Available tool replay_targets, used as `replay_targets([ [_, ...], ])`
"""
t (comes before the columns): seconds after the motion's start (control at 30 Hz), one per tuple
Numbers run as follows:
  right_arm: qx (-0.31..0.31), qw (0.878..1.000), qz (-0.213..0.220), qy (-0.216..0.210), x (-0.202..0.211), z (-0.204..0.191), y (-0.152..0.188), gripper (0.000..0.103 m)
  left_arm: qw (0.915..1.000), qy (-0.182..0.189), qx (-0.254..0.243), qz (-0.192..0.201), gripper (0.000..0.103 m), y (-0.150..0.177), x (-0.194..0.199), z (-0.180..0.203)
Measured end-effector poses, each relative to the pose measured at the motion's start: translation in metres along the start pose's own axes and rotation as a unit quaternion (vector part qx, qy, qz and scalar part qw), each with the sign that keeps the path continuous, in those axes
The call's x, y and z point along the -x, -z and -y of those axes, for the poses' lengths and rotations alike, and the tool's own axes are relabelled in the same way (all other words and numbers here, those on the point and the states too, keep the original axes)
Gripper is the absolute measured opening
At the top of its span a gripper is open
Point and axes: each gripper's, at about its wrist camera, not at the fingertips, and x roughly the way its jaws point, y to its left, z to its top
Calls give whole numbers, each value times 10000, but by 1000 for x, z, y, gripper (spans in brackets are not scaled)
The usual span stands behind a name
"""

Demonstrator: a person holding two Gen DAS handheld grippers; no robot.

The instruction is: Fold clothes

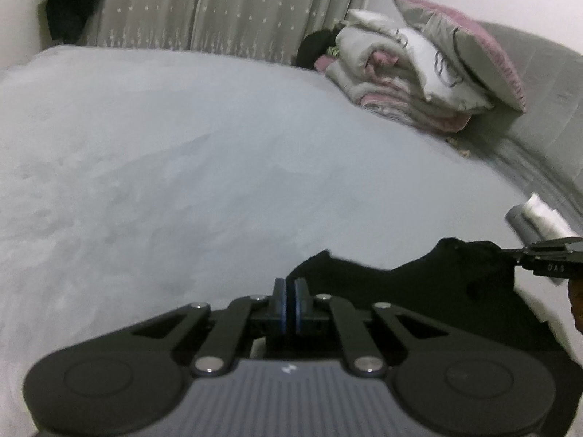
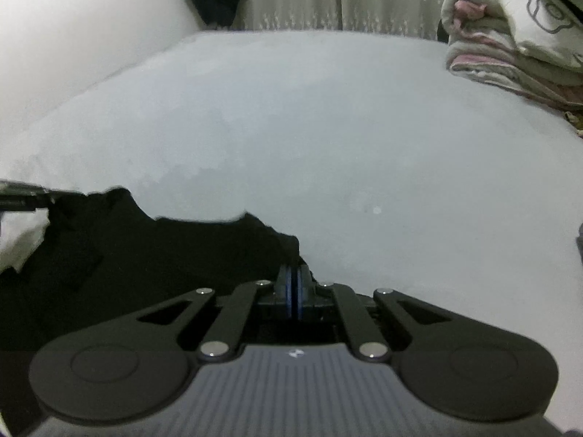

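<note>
A black garment (image 1: 419, 291) is stretched out over the near part of the grey bed (image 1: 218, 145). My left gripper (image 1: 290, 284) is shut on the garment's left corner. My right gripper (image 2: 293, 271) is shut on its right corner; the black garment (image 2: 145, 255) spreads to the left of it in the right wrist view. The right gripper also shows at the right edge of the left wrist view (image 1: 510, 255), and the left gripper at the left edge of the right wrist view (image 2: 51, 193). The cloth hangs between the two, its lower part hidden behind the gripper bodies.
Folded quilts and pillows (image 1: 419, 65) are piled at the bed's far right, also in the right wrist view (image 2: 510, 36). A small folded grey and white stack (image 1: 535, 218) lies near the right edge. Curtains (image 1: 218, 3) hang behind the bed. Dark clothes (image 1: 69, 3) hang at the far left.
</note>
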Motion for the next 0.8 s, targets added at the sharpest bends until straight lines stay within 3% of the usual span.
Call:
replay_targets([
  [0.43,168,9966,777,-194,88,-27,18,3,9943,796,97,709,4,16,79,26],
  [0.8,-128,9970,694,-324,113,-30,70,3,9903,1341,148,332,4,77,108,28],
])
